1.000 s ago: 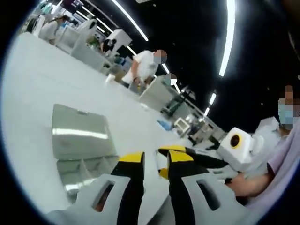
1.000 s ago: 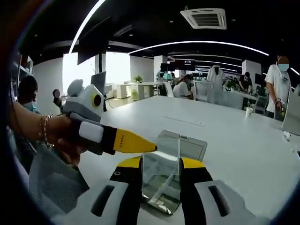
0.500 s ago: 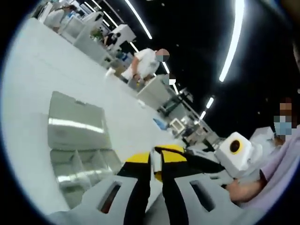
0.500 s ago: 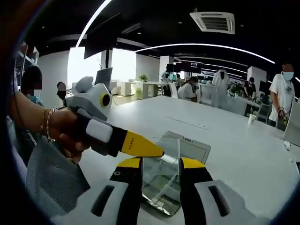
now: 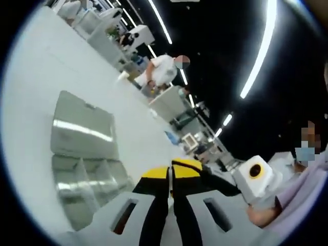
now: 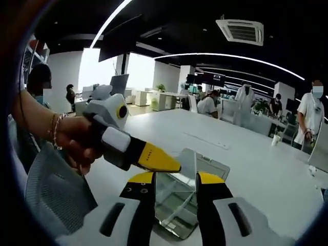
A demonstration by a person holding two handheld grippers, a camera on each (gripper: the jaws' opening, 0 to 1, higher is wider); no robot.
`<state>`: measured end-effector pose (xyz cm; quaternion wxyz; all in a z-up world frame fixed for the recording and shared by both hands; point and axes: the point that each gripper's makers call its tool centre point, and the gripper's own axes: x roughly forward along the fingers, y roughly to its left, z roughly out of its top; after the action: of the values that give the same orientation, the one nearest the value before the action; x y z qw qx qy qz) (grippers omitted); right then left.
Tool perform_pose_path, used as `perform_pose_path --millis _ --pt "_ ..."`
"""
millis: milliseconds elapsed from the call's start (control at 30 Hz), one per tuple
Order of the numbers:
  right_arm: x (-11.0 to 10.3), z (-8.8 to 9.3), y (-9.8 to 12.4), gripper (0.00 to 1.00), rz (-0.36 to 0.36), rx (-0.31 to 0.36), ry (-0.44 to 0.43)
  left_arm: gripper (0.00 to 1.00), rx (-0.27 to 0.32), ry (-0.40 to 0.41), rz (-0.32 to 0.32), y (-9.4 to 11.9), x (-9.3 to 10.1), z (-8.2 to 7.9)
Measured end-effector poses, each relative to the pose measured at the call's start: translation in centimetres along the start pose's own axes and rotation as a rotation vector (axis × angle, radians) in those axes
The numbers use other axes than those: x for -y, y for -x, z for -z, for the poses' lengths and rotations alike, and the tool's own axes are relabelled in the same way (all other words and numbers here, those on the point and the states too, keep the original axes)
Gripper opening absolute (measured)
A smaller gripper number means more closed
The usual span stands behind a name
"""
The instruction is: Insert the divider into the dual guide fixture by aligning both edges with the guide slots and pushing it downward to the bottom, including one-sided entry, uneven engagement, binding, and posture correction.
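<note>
Evidently the step in hand is getting the divider (image 6: pixel 185 165) started squarely in the guide fixture (image 6: pixel 179 207), which sits on the white counter (image 6: pixel 266 169) near its close edge. In the right gripper view the clear divider stands upright between the right tongs (image 6: pixel 176 179), whose yellow tips sit apart on either side of it; whether they actually press on the sheet cannot be told, since it is transparent and its edges blur into the fixture. The left tongs (image 6: pixel 171 166) reach in from the person's hand (image 6: pixel 74 143), their yellow tip touching or just beside the divider's upper edge. In the left gripper view those tongs (image 5: pixel 170 173) are clenched, tips together with no gap visible (anything thin pinched there is too faint to see), with the clear fixture (image 5: pixel 84 154) off to one side.

To do this well, I judge both side edges should enter their slots level before any downward push. If one side drops first, ease back up, straighten the sheet, then press evenly along the top.
</note>
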<state>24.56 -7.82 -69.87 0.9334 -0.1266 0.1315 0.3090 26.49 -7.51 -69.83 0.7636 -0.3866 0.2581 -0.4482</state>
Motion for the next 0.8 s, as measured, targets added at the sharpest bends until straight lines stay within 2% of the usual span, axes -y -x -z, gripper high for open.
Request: perform_pose_path --millis 200,367,400,433,500,567,600,633,667,700,733,767,800 --pt "0.0 -0.4 0.0 0.23 -0.005 0.012 0.007 0.0 0.023 0.001 -0.004 0.1 -0.2 -0.5" --pt "0.8 -0.8 0.7 0.23 -0.021 0.014 0.031 0.0 0.038 -0.019 -0.027 1.0 -1.2 -1.1" --pt "0.6 -0.8 0.8 0.22 -0.061 0.007 0.029 0.0 0.036 -0.025 -0.03 1.2 -1.3 -1.1" --pt "1.1 -0.8 0.9 0.22 -0.046 -0.005 0.027 0.0 0.033 -0.032 -0.033 1.3 -1.5 -1.2" --pt "1.5 -1.1 1.2 0.21 -0.093 -0.019 0.065 0.0 0.01 -0.09 -0.045 1.6 -2.0 -1.0" --pt "1.8 -1.4 1.4 0.2 -0.117 -0.022 0.081 0.0 0.001 -0.104 -0.046 1.8 -2.0 -0.9" --pt "1.5 -1.4 1.5 0.19 -0.167 -0.038 0.086 0.0 -0.003 -0.119 -0.044 2.0 -2.0 -0.9" --pt "2.1 -1.6 1.5 0.19 -0.147 -0.036 0.099 0.0 -0.006 -0.127 -0.044 2.1 -2.0 -0.9" --pt "1.6 -1.5 1.6 0.18 -0.211 -0.058 0.144 0.0 -0.013 -0.144 -0.044 2.2 -2.0 -0.9" --pt "1.6 -1.3 1.6 0.16 -0.228 -0.086 0.141 0.0 -0.018 -0.159 -0.042 2.3 -2.0 -0.9" --pt "1.8 -1.6 1.5 0.17 -0.233 -0.073 0.173 0.0 -0.031 -0.181 -0.042 2.4 -1.9 -0.8" --pt "0.9 -1.4 1.7 0.16 -0.296 -0.091 0.158 0.0 -0.04 -0.197 -0.039 2.4 -1.8 -0.7" --pt "1.1 -1.3 1.7 0.16 -0.3 -0.117 0.154 0.0 -0.047 -0.219 -0.031 2.5 -1.6 -0.6"
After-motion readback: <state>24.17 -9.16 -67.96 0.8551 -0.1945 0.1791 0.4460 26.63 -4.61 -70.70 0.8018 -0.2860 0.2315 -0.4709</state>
